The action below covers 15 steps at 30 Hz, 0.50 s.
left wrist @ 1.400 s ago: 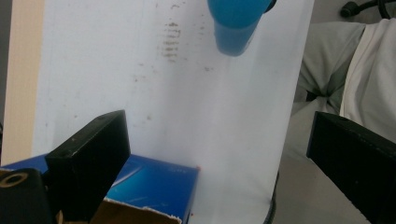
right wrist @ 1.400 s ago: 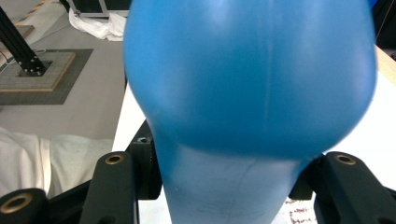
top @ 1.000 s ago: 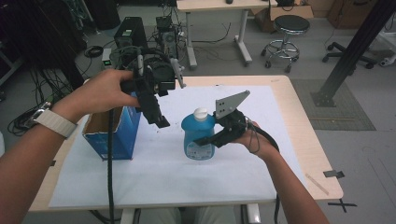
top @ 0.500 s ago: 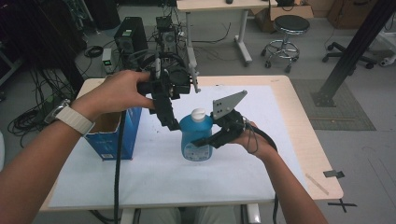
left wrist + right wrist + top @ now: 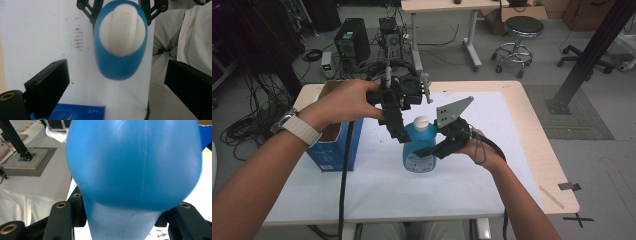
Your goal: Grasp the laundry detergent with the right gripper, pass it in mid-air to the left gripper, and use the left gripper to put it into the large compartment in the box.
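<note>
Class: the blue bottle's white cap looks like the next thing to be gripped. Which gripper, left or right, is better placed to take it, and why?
Probably the left gripper. It hangs directly above the blue bottle, jaws open either side of the white cap. The right gripper is shut on the bottle's body, steadying it upright on the table.

Overhead view; two close bottle (image 5: 418, 147) views

A round stool (image 5: 520, 26) stands on the floor beyond the table (image 5: 542, 150). A black computer tower (image 5: 348, 41) sits nearby among tangled cables (image 5: 247, 125).
</note>
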Available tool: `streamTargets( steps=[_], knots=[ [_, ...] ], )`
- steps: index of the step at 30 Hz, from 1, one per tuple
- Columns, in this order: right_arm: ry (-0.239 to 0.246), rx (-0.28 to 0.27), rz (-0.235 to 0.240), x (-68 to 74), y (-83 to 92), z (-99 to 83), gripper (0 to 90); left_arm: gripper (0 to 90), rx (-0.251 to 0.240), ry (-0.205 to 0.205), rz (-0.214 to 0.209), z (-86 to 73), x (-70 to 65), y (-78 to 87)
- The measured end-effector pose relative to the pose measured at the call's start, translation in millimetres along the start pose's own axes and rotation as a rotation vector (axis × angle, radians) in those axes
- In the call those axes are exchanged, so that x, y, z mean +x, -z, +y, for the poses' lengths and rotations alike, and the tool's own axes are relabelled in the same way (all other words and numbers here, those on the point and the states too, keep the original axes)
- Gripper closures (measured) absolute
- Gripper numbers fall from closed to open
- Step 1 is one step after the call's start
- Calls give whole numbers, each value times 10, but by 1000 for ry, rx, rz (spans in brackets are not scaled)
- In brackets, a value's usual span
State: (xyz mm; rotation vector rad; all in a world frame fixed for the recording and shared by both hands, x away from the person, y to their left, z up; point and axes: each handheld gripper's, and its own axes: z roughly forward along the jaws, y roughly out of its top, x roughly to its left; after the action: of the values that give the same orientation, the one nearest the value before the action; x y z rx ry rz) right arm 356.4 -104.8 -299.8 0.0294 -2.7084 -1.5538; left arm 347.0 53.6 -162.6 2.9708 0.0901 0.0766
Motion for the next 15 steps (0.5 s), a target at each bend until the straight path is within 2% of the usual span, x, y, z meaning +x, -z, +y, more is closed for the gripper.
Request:
streamTargets(
  steps=[15],
  knots=[
    [10, -5, -1, 7, -17, 51, 445, 68, 10, -17, -20, 105, -19, -161]
  ],
)
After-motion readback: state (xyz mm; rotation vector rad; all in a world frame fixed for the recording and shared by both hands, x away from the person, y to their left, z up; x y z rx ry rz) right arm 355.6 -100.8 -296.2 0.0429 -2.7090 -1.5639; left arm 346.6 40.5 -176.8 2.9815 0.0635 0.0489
